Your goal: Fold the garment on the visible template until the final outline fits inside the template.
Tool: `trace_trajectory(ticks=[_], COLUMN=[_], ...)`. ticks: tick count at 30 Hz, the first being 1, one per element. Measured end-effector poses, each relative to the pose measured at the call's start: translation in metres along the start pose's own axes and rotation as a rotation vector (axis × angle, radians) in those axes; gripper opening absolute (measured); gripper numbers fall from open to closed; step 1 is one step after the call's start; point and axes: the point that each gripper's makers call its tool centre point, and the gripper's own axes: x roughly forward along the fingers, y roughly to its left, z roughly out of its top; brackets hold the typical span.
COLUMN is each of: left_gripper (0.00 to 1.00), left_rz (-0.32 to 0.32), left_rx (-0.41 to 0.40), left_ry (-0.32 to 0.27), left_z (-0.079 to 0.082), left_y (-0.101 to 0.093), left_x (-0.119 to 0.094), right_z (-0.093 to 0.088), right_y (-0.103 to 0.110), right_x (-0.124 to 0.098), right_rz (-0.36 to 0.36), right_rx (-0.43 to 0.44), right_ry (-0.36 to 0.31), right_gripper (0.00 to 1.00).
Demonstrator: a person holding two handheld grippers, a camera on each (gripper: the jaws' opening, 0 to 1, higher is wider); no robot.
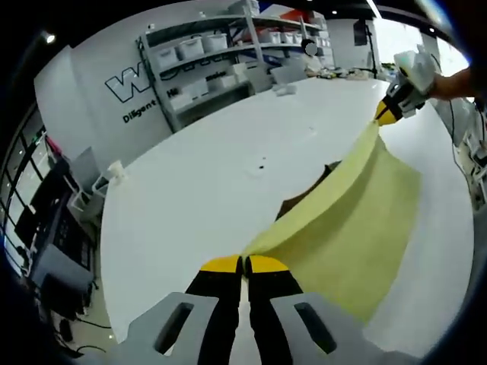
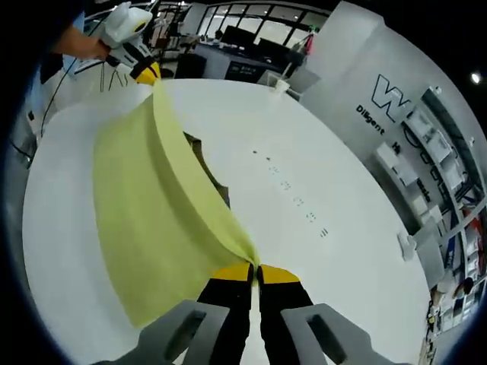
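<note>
Bright, even overhead light washes the white surface almost to glare, with faint shadows. Fisheye bending curves the shelving and windows; edges blur softly.

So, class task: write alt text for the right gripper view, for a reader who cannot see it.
The right gripper, fingers shut, pinches a corner of a pale yellow garment stretched taut above a white table. The left gripper holds the far corner, and a brown template peeks out beneath.
</note>
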Motion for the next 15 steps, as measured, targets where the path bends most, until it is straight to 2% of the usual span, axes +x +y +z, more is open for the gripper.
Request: trace_trajectory(ticks=[6, 15], left_gripper=[0.02, 0.02], left_rz=[0.01, 0.011], left_rx=[0.009, -0.002], left_ry=[0.022, 0.061], left_z=[-0.007, -0.019], left_y=[-0.001, 0.003], left_x=[0.014, 0.029], right_z=[-0.006, -0.014], right_y=[0.001, -0.002], right_x=[0.015, 0.034], right_rz=[0.012, 0.028], right_rx=[-0.032, -0.019], right_ry=[0.035, 0.053], right_gripper=[0.0, 0.0])
